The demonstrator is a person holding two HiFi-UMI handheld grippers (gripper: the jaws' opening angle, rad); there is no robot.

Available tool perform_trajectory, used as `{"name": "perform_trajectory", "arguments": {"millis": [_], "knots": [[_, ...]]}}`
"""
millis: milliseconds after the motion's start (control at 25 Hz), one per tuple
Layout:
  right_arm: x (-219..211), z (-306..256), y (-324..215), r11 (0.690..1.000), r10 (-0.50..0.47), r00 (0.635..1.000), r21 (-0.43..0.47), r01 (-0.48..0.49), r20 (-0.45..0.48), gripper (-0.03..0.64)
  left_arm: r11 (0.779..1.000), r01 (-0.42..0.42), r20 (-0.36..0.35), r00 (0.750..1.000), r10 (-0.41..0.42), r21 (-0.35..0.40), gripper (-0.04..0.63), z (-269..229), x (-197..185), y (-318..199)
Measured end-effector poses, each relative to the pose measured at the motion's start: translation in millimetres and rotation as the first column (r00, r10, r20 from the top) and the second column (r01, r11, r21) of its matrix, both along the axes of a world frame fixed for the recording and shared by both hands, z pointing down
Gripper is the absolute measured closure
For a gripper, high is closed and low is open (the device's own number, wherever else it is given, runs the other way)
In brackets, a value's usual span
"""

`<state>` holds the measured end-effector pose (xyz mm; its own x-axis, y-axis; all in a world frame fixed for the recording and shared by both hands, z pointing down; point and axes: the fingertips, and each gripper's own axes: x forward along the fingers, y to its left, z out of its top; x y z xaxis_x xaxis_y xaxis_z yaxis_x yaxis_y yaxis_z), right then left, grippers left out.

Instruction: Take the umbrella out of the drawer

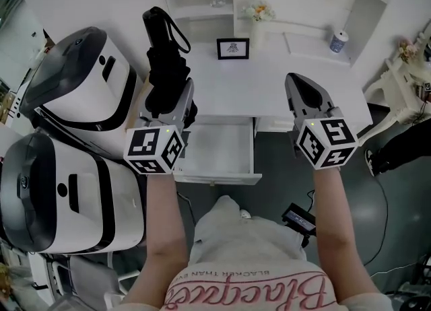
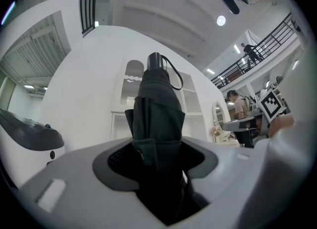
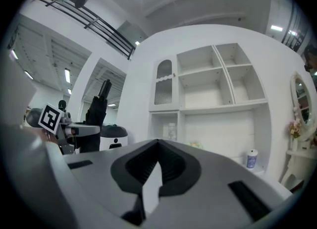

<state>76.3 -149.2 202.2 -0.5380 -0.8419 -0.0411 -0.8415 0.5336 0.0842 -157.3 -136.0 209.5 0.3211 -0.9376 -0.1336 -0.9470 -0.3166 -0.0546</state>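
The smooth white surface (image 1: 269,81) spans the far side, and its shallow rectangular drawer (image 1: 222,148) stands pulled open toward the near side. The umbrella (image 1: 165,67) is folded black fabric in soft pleats with a looped strap at its top. It stands upright, clear of the drawer, above its far left corner. The left gripper (image 1: 170,103) has its grey jaws clamped on the bunched cloth. The right gripper (image 1: 300,87), right of the drawer, has its jaws closed together on nothing.

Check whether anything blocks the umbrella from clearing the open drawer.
Nothing visible does. The left gripper holds the umbrella upright, already clear of the open drawer; the right gripper is empty, off to the side.
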Motion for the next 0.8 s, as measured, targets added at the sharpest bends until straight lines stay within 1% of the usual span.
{"name": "perform_trajectory", "arguments": {"millis": [280,480,800], "knots": [[3.5,4.5,-1.0,1.0,0.01,1.0,0.003,-0.009,-0.021,0.611,1.0,-0.001,-0.032,0.999,0.001,-0.006,0.351,-1.1,2.0,0.2],[3.3,8.0,0.2,1.0,0.012,1.0,0.001,-0.012,-0.024,0.611,1.0,0.006,-0.036,0.999,-0.006,-0.022,0.351,1.7,1.5,0.6],[9.9,13.2,0.2,1.0,0.014,0.999,-0.004,-0.014,-0.037,0.611,0.999,-0.005,-0.102,0.995,0.001,-0.045,0.351,9.7,6.3,-3.1]]}}
